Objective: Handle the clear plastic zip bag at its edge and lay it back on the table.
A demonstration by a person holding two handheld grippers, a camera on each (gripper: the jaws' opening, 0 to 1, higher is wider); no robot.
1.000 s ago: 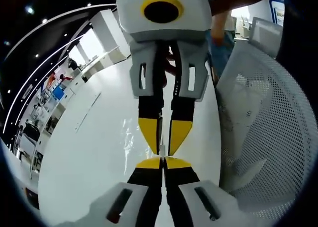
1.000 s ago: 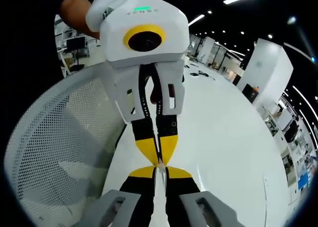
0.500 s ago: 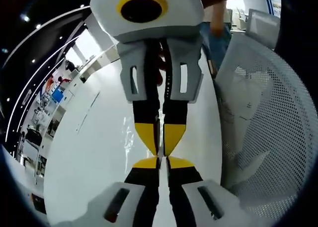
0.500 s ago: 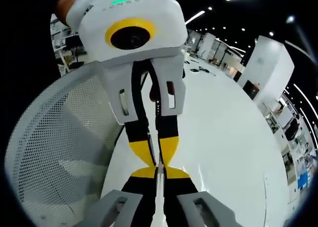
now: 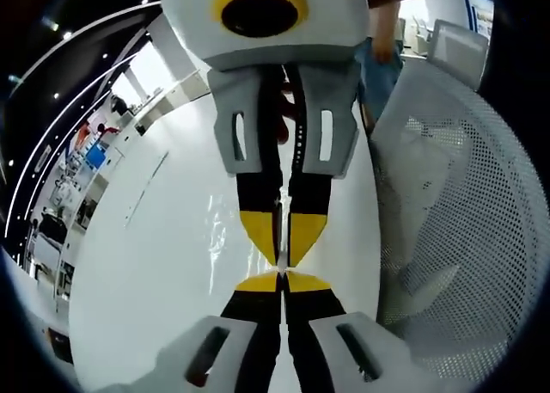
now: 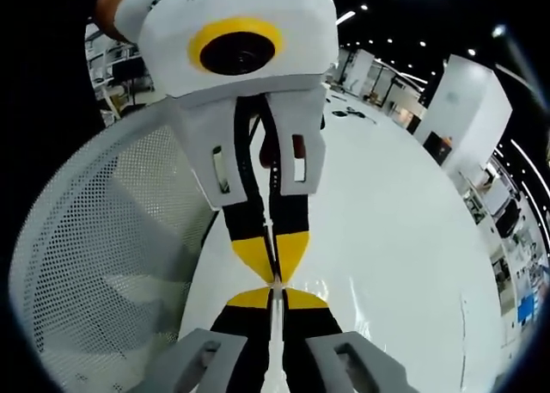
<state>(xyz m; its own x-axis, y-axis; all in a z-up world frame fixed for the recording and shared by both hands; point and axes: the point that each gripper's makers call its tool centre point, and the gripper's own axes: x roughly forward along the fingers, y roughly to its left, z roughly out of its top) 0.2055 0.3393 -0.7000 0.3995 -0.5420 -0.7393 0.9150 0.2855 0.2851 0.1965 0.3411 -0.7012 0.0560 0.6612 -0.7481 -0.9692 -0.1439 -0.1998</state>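
Left gripper view: both claws, left claw [image 5: 281, 275] and right claw [image 5: 282, 254], remain clamped tip-to-tip on the zip bag [image 5: 225, 238] edge; the bag is still held above the bench [image 5: 146, 264], not yet laid down.

Clear, glossy plastic zip bag [image 5: 225, 238], nearly see-through, crinkled with bright glints, its thin edge standing upright and pinched between two facing pairs of jaws, the rest spread low over the white desk [image 5: 155, 264], edge seen as pale strip [image 6: 273, 324]
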